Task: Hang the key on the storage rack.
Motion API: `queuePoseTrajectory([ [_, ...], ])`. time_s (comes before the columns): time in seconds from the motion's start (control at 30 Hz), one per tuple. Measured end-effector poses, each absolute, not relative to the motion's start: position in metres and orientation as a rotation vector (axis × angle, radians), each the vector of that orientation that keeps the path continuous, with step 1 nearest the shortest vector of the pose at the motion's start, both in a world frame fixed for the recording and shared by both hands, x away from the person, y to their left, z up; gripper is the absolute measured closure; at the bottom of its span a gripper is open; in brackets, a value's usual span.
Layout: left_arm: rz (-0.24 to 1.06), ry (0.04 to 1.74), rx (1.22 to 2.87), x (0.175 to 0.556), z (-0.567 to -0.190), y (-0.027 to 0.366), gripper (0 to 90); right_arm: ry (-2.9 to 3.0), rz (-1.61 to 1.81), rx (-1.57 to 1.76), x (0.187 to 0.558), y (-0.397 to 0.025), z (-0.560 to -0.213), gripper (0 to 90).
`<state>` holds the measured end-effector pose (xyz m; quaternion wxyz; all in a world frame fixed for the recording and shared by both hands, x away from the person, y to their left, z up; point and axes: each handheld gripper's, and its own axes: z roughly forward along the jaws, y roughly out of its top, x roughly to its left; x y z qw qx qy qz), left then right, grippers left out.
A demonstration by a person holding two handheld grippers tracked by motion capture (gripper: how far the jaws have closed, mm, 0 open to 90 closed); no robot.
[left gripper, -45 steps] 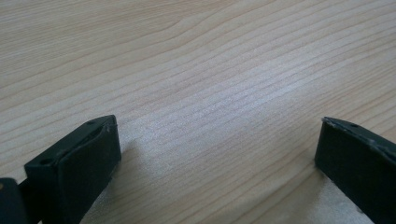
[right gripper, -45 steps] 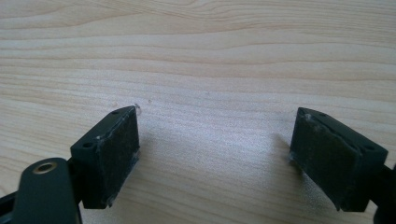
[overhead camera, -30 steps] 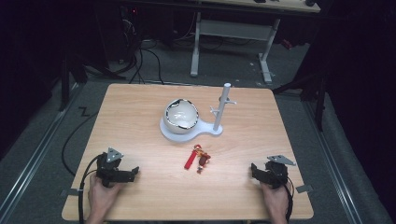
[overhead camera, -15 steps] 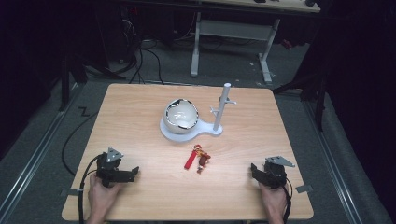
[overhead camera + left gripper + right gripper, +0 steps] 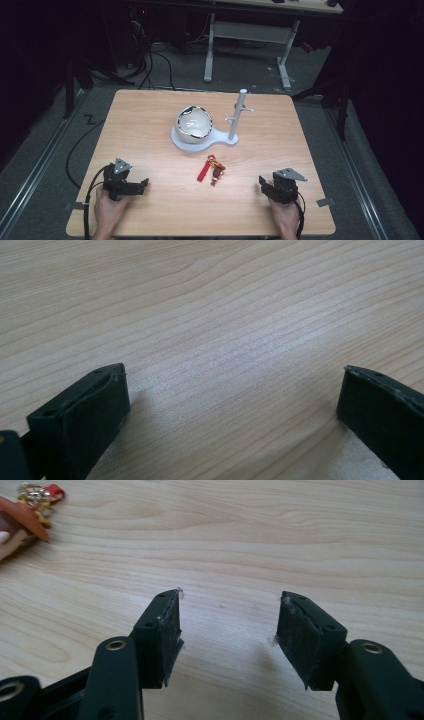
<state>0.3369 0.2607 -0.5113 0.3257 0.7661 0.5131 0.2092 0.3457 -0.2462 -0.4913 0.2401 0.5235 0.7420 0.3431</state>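
Nothing changing since a second ago: I am resting left gripper (image 5: 131, 186) at table (image 5: 150, 125) 7 o'clock, right gripper (image 5: 272, 187) at 5, jaws spread, empty. Red keychain (image 5: 210, 169) lying centre-near, white bowl (image 5: 194, 121) on stand (image 5: 235, 117) beyond. No step underway.

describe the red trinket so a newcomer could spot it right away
Start at the white stand with its bowl and pegged post mid-table. Just in front, toward the person, lies the small red trinket with gold bits. It's the table's one red item, lying loose between both claws.
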Motion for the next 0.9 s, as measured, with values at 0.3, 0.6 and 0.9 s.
queuePoseTrajectory([
  [0.3, 0.549, 1.346, 2.007, 0.337, -0.511, 0.261, 0.8, 2.053, 1.005, 1.377, 0.342, -0.229, -0.482, 41.3],
  [0.6, 0.552, 1.349, 2.006, 0.337, -0.511, 0.261, 1.4, 2.104, 1.071, 1.319, 0.341, -0.208, -0.478, 40.6],
  [0.9, 0.553, 1.350, 2.006, 0.337, -0.511, 0.261, 1.5, 2.137, 1.124, 1.283, 0.342, -0.191, -0.475, 40.3],
])
